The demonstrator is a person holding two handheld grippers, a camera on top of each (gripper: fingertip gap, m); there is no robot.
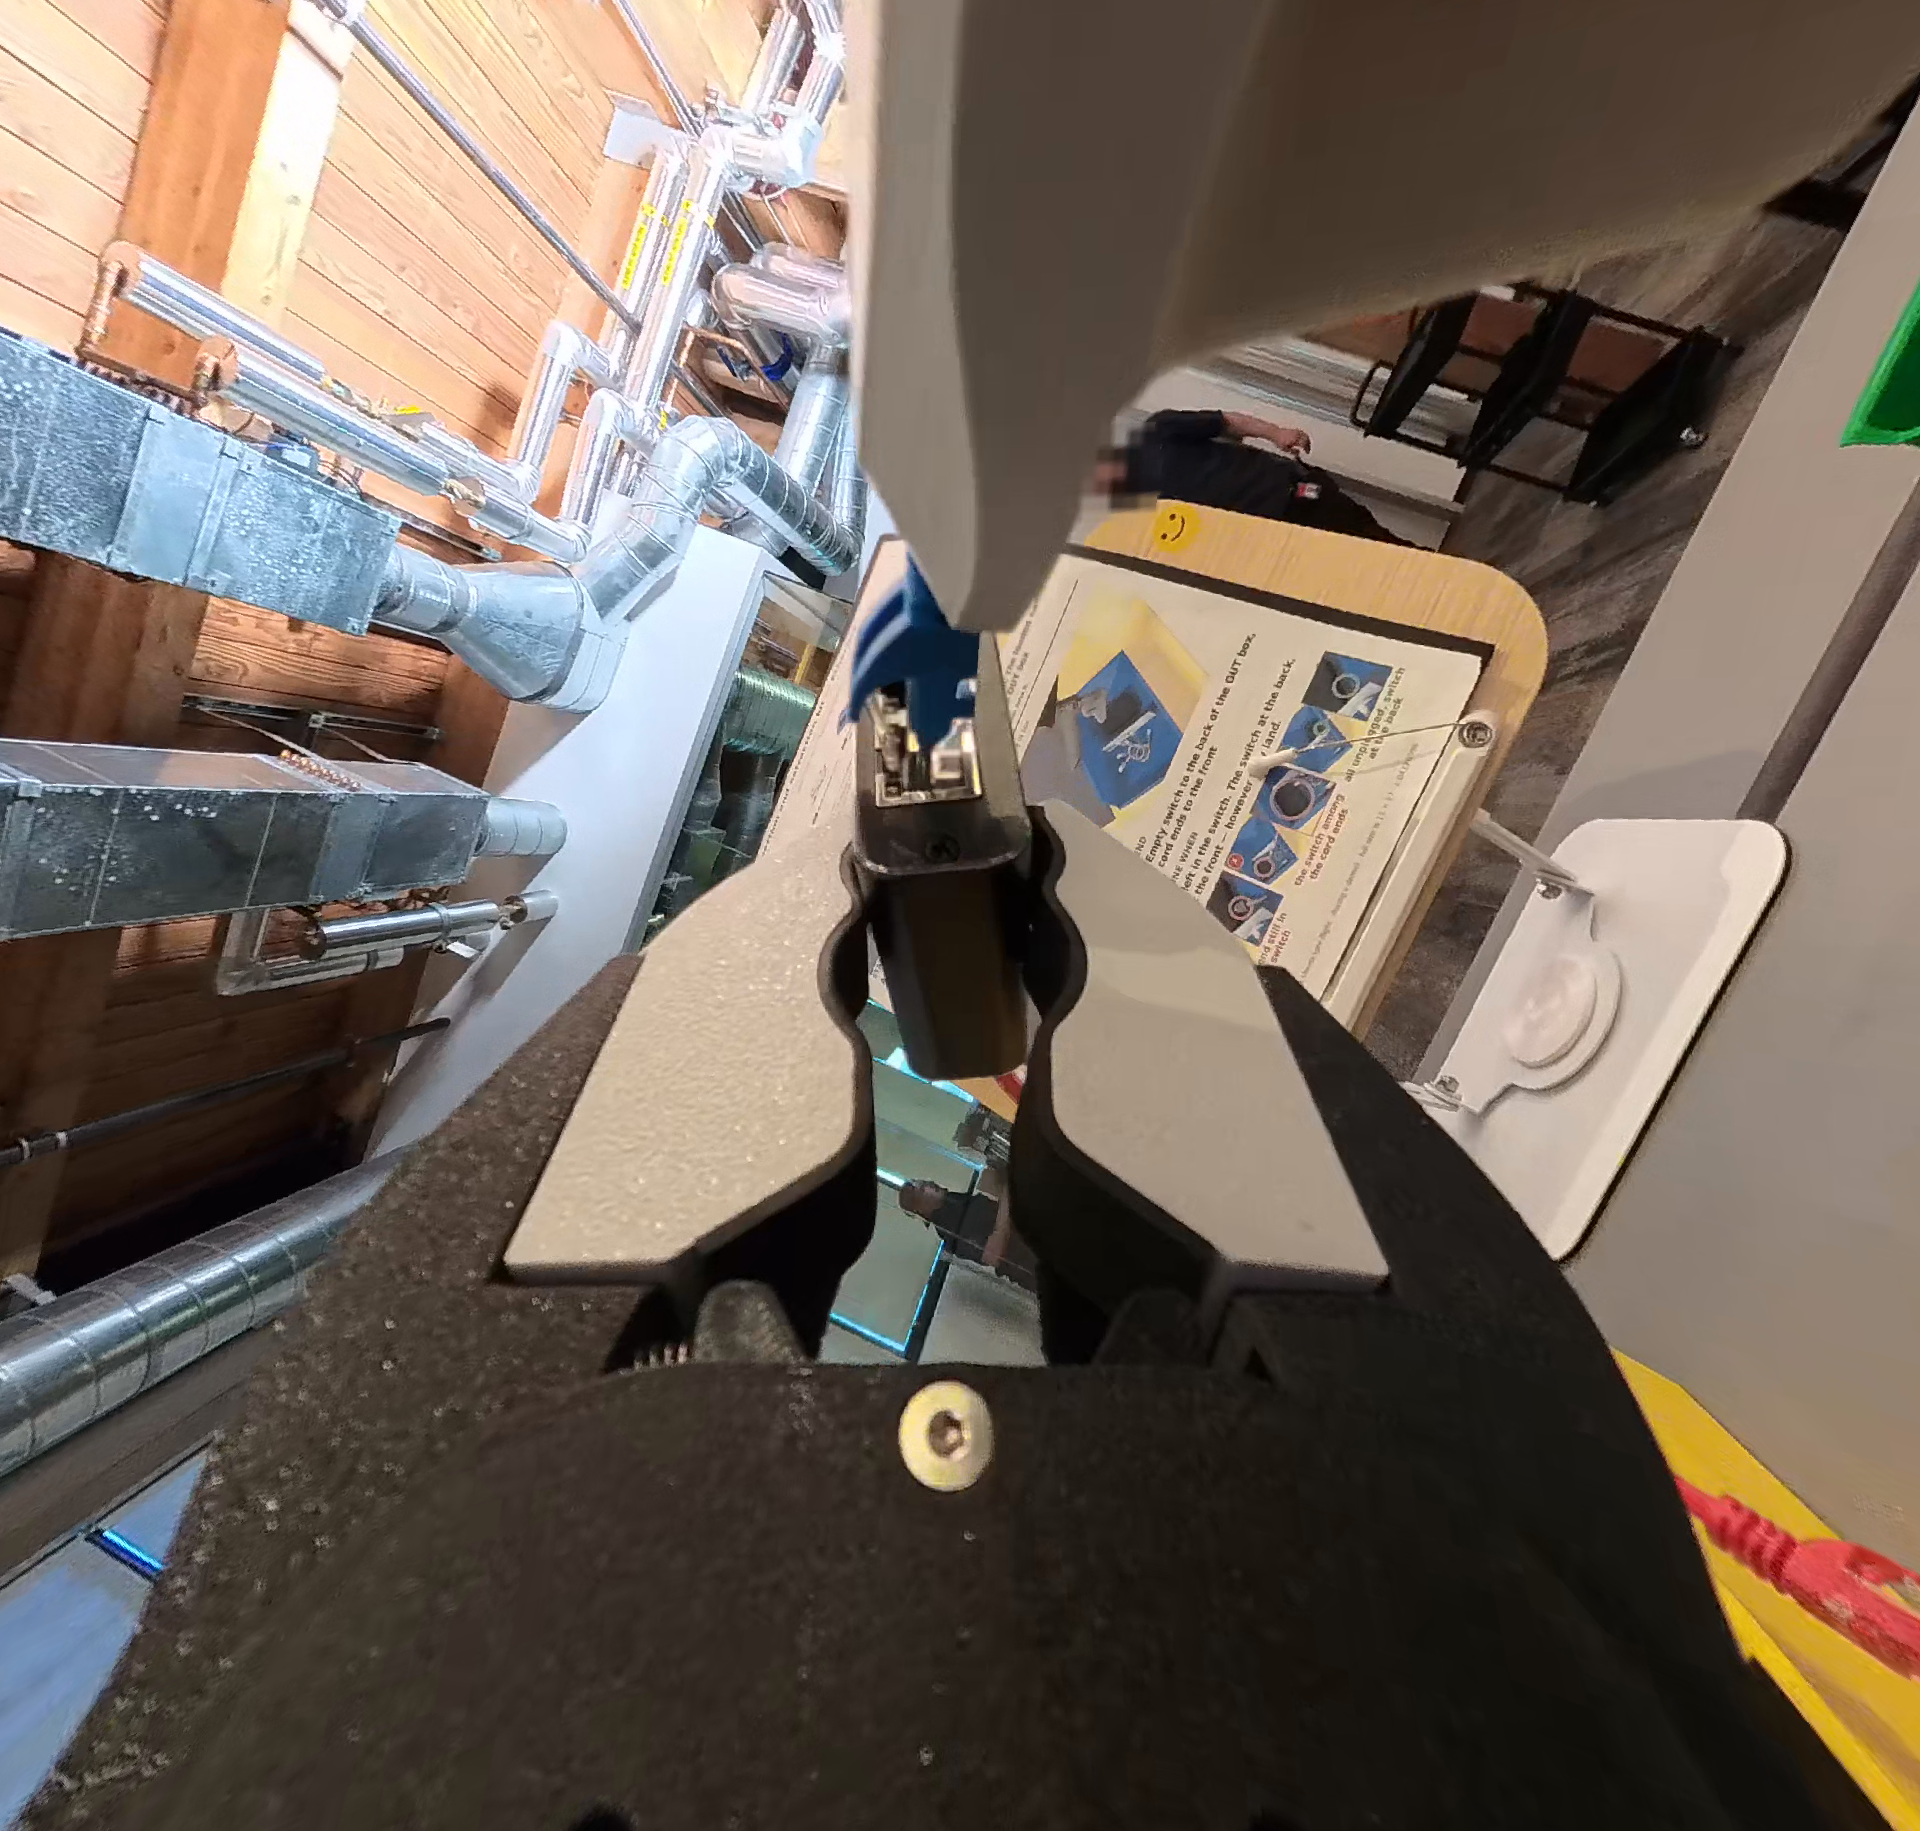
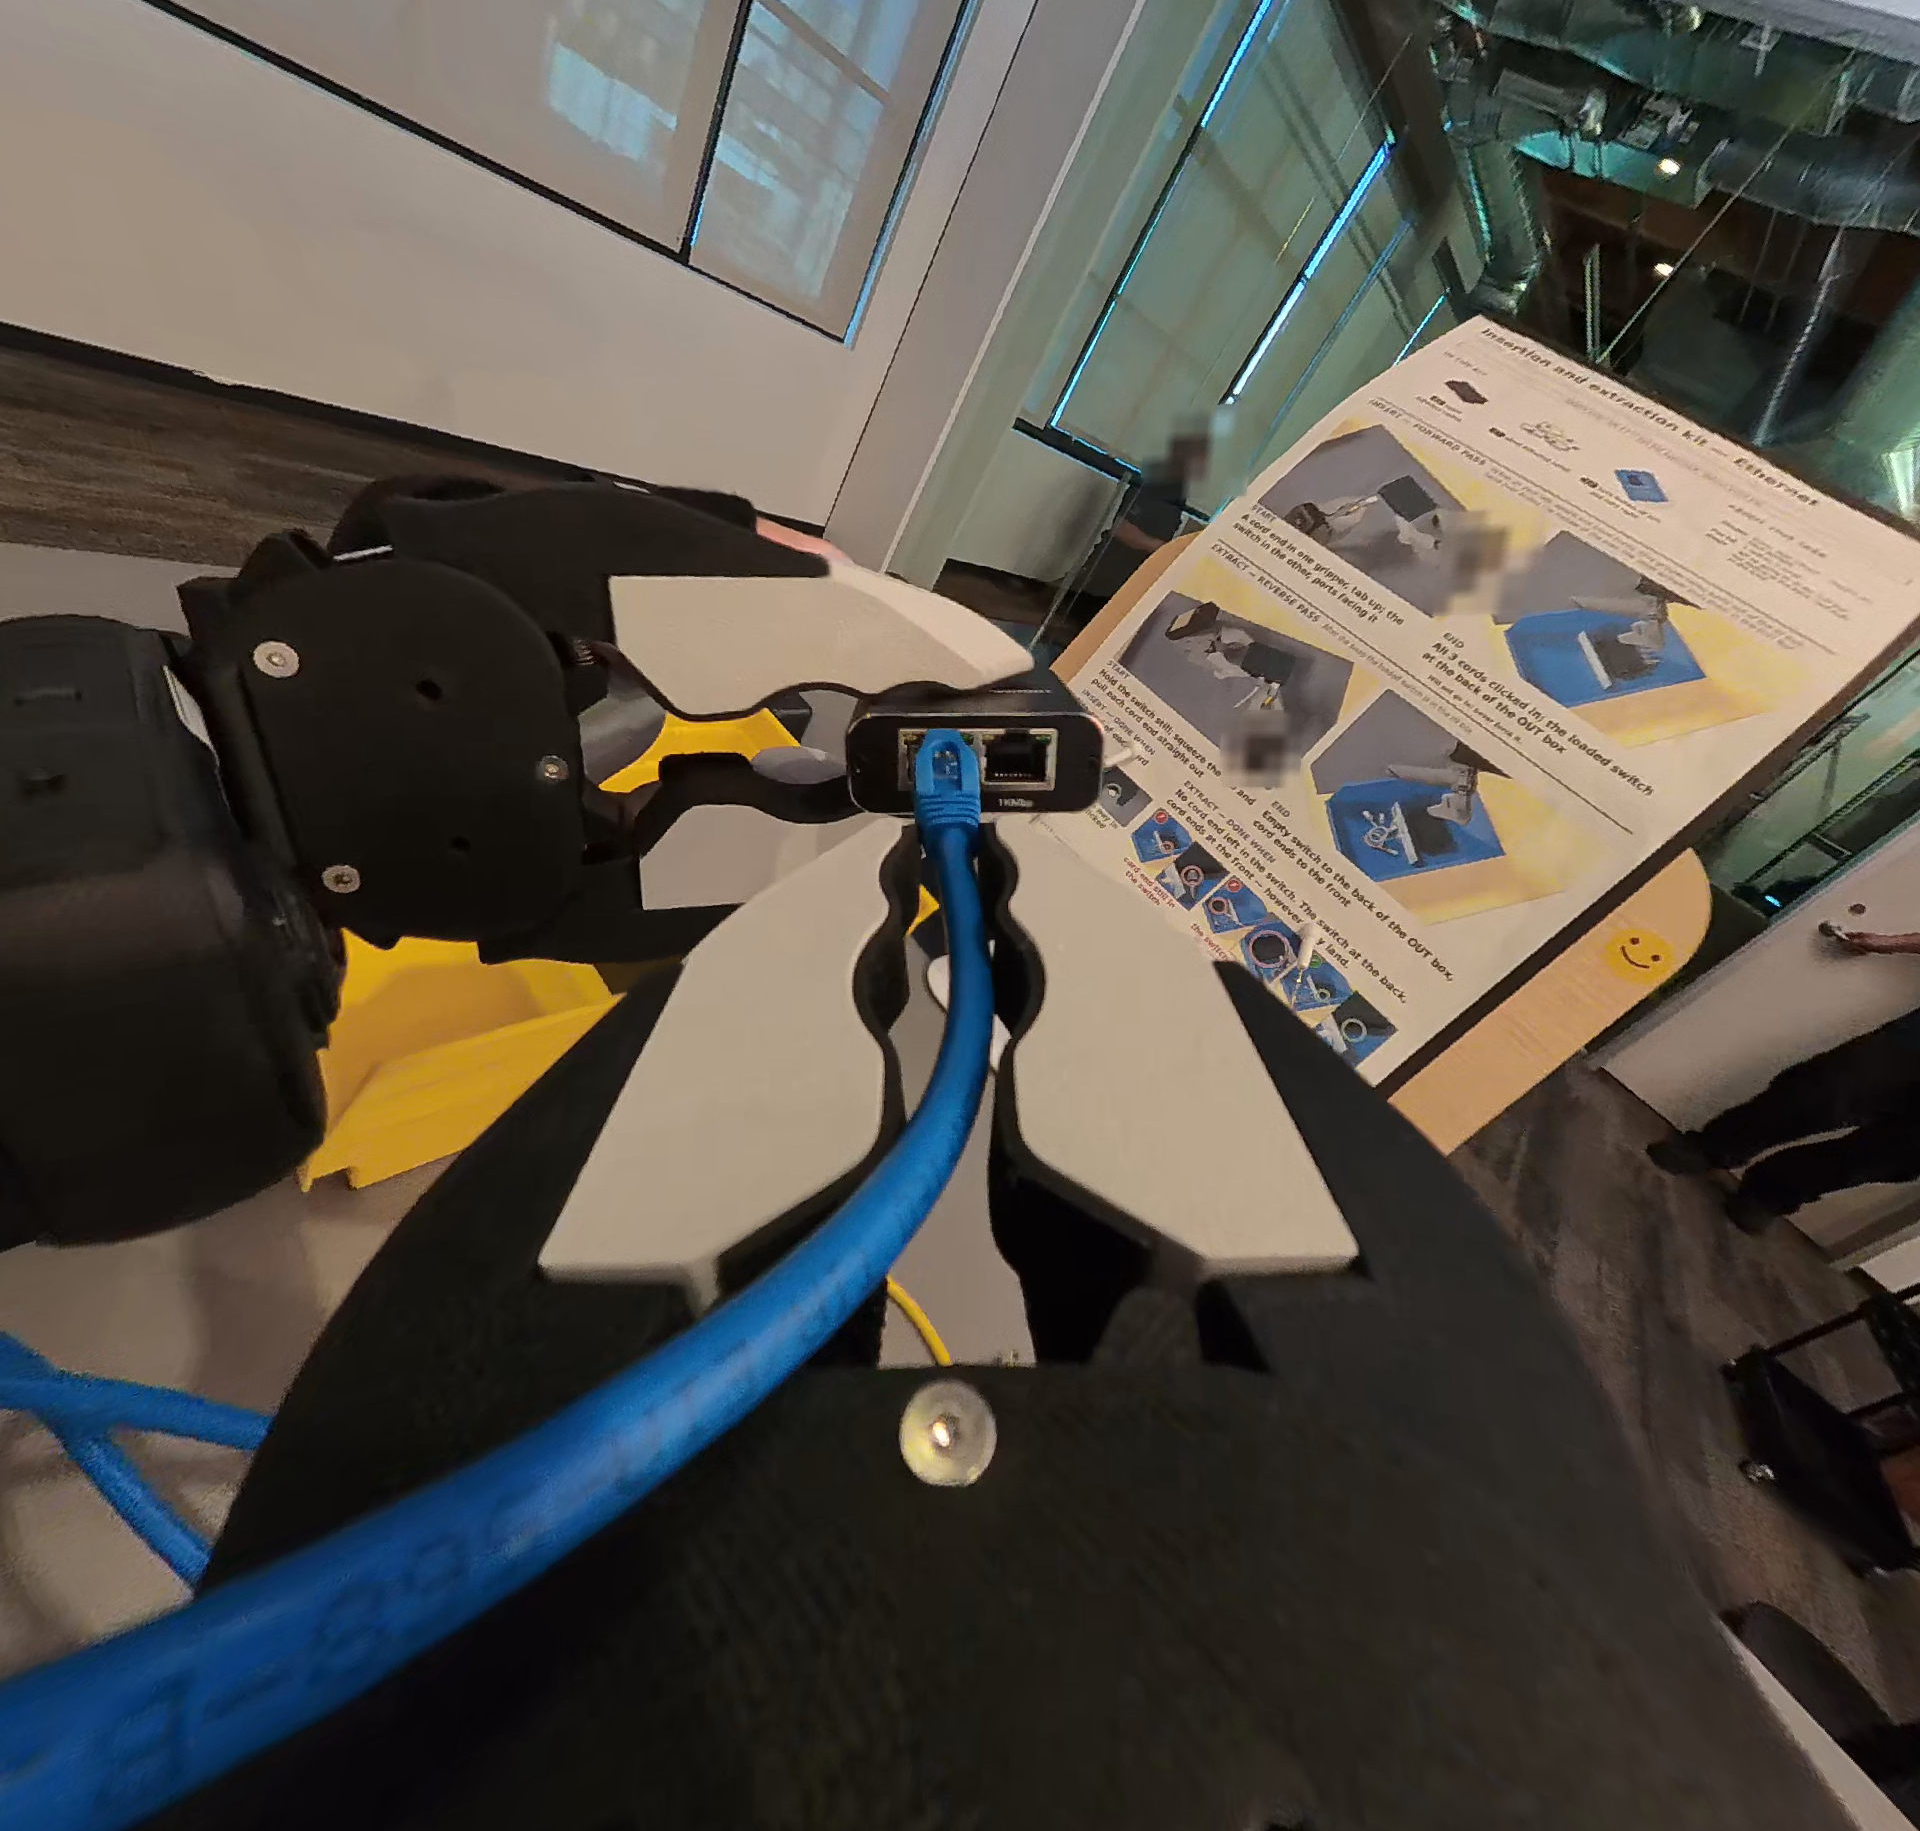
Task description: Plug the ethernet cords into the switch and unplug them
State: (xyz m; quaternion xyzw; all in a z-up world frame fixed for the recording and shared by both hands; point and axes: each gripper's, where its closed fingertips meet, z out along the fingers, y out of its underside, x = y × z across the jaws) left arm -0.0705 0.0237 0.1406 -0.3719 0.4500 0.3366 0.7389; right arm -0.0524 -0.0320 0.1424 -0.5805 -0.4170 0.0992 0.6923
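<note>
My left gripper is shut on the black switch and holds it in the air by its sides, ports facing away. In the right wrist view it reaches in from the left, holding the switch. The blue ethernet cord runs between the fingers of my right gripper, which is shut on it just behind the plug. The plug sits in the switch's left port. The port to its right is empty. In the left wrist view, a grey right gripper finger comes down from above onto the blue plug.
An instruction sheet on a wooden board leans behind the switch. A yellow bin sits below the left gripper. Loose blue cords and a yellow cord lie on the table. A person stands far off. About 6 cm separates my left fingertips from my right.
</note>
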